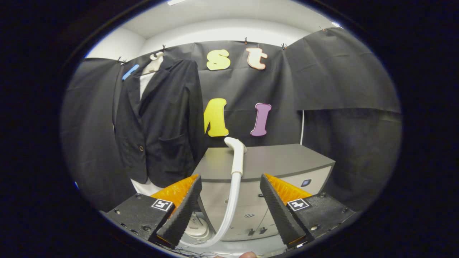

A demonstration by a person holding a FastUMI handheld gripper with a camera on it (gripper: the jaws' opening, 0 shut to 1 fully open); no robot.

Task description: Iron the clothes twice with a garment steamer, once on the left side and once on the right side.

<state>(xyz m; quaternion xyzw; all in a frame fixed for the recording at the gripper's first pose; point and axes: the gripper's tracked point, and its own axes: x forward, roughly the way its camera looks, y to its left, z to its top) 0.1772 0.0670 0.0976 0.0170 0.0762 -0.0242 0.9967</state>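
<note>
A black tailored cloth jacket [161, 122] is seen hung over a white inner garment [144, 84], with one small bronze-coloured button [141, 148] on its front. The white plastic steamer head [236, 152] and its translucent white hose [229, 211] are shown between the spread fingers of the gripper [229, 209], which are ridged black pads [183, 211] backed with orange. The grey-topped desk [279, 159] is fronted in pale grey.
</note>
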